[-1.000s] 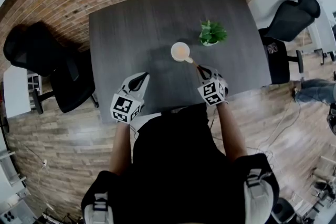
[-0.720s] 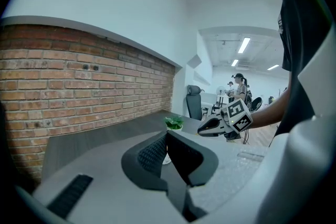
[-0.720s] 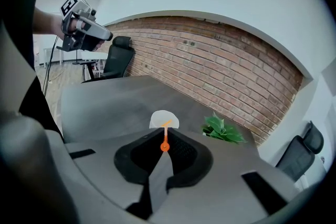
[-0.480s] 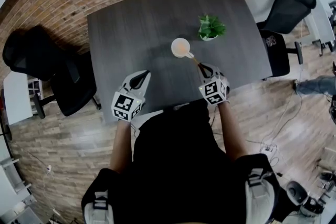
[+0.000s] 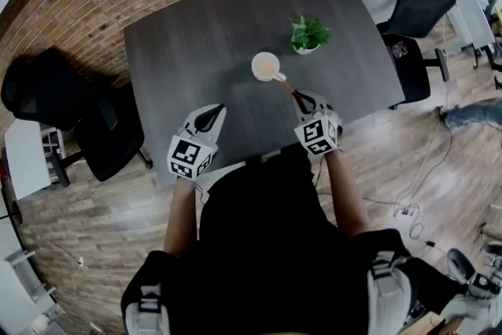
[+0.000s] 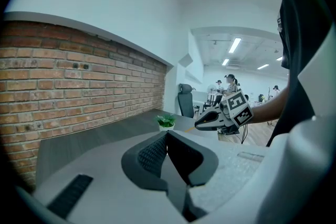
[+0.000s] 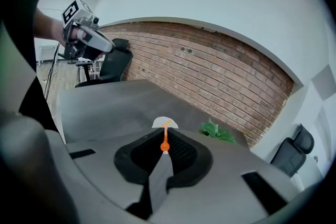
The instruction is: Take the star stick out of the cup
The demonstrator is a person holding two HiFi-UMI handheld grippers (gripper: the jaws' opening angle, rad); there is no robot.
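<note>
Well forward, the right tool (image 5: 300, 98) pinches the star stick (image 5: 285, 84) in the cup (image 5: 266, 66); left tool (image 5: 213, 113) closed.

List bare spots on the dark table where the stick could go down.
Free: the dark grey table's whole left half, from the brick-wall edge to the left gripper. Crowded: right of centre, where white cup, potted green plant and right gripper with orange stick cluster.

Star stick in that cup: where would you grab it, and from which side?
By its free end, from the person's side: the star stick leans over the cup rim toward them, the rest sitting inside. The right gripper is shut on that end.
</note>
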